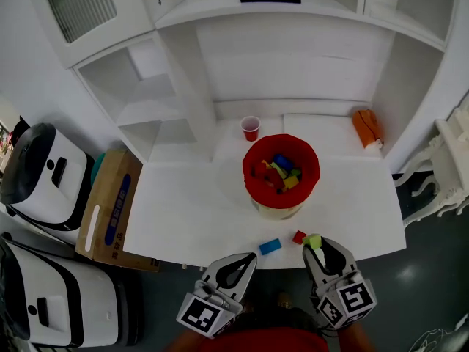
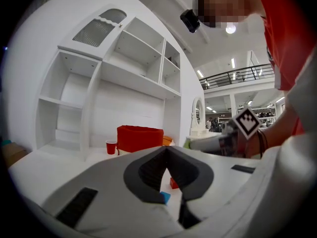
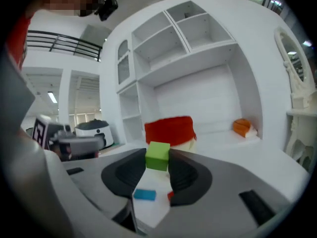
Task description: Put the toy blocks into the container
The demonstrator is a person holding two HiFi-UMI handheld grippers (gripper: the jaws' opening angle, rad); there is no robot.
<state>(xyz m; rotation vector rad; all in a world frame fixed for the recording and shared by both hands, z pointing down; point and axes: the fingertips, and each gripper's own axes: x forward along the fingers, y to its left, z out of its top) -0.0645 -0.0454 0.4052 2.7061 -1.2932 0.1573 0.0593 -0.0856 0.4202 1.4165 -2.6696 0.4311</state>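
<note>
While the green block (image 3: 157,155) is being pinched between the right gripper's (image 1: 316,245) jaw tips at the table's (image 1: 190,211) front edge, the pick-up step is judged under way. A lift over the red container's (image 1: 281,169) rim is being called for next. The left gripper's (image 1: 249,258) jaws are being held together, empty.
</note>
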